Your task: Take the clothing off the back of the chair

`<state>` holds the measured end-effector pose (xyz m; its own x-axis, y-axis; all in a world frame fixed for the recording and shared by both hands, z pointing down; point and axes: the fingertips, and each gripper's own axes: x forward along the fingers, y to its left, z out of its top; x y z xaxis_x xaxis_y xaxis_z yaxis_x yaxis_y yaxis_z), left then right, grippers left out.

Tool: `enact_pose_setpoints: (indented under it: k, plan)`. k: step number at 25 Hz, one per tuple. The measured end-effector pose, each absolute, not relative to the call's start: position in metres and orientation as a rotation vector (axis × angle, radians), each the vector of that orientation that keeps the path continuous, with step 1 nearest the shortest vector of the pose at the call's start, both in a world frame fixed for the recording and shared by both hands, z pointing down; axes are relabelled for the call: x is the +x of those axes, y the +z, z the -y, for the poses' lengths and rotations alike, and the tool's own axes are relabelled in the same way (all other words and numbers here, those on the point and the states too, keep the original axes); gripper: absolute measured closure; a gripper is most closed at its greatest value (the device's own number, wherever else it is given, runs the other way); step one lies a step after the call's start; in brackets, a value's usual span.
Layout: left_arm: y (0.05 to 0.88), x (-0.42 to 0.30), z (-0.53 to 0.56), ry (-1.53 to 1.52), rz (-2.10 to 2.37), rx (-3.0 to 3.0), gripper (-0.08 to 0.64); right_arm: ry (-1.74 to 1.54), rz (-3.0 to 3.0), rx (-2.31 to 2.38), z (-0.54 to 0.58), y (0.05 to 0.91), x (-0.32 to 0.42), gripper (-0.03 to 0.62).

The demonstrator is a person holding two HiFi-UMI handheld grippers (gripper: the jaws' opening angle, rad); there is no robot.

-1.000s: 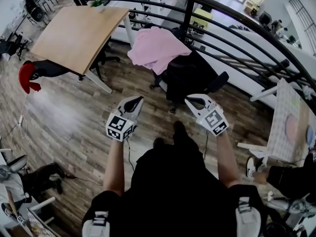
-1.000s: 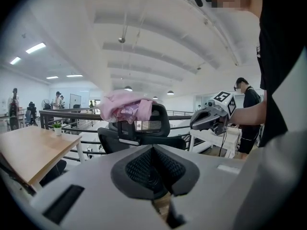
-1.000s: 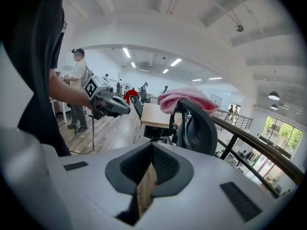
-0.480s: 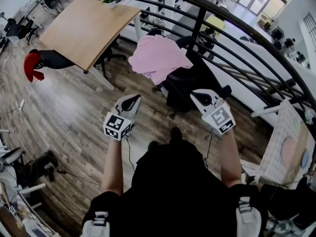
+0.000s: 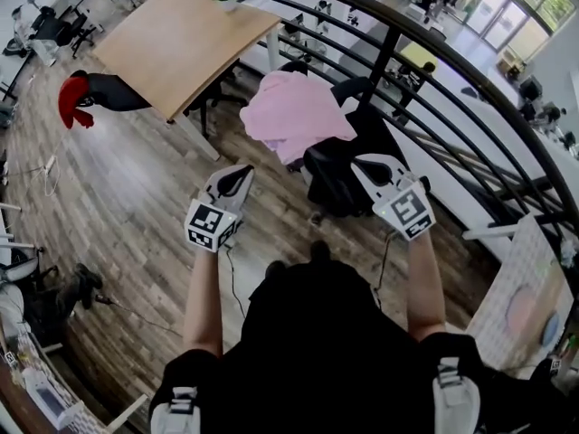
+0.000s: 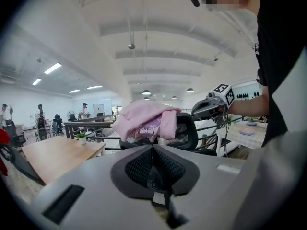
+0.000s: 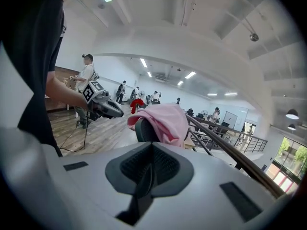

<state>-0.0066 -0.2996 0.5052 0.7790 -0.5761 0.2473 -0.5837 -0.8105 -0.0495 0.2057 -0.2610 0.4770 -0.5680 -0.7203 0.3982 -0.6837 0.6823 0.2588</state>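
pink clothing [image 5: 294, 114] draped over top of black office chair [image 5: 344, 170] backrest, bunched, hanging down front and rear; small bow print on fabric in left gripper view. chair standing on wood-plank floor [image 5: 136, 197], between wooden desk [image 5: 176, 43] and dark curved railing [image 5: 425, 48].

left gripper [image 5: 241, 174] held out in front of person, jaws pressed together, nothing between them. tip near chair's left side, apart from clothing, no contact.

right gripper [image 5: 365, 164] same: jaws pressed together, empty. tip overlapping chair in head view, but right gripper view puts chair and fabric ahead of it, not touching.

both aimed toward chair, angled a bit downward, marker cubes facing up toward head cam.

in left gripper view: clothing straight ahead above the closed jaws, right gripper off to the right. in right gripper view: clothing ahead, hanging over backrest, left gripper off to the left.

red-and-black object [image 5: 77, 98] by desk's left edge, can't tell what. other ppl in bg, well away. bare forearms, black top on the person.
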Motion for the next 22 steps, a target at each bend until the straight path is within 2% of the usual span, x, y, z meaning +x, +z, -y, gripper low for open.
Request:
enact_pose_setpoints:
  k: [6,10,13,17,19,22]
  plan:
    - [0.503,-0.014,0.314,0.469,1.097,2.926,0.557,-0.146,2.445,1.087,0.287,0.47,0.214,0.558]
    - [0.494,-0.017,0.322,0.433,1.174,2.907,0.545,-0.169,2.466,1.071,0.301,0.464,0.216,0.499]
    - [0.491,-0.016,0.329,0.434,1.223,2.894,0.443,-0.192,2.484,1.044,0.314,0.465,0.214,0.42]
    - [0.488,-0.017,0.338,0.452,1.268,2.878,0.36,-0.209,2.48,0.987,0.325,0.469,0.209,0.278]
    - [0.488,-0.016,0.344,0.468,1.28,2.876,0.326,-0.218,2.483,0.968,0.331,0.471,0.207,0.245]
    - [0.49,-0.014,0.355,0.503,1.309,2.873,0.246,-0.239,2.492,0.939,0.338,0.47,0.203,0.229]
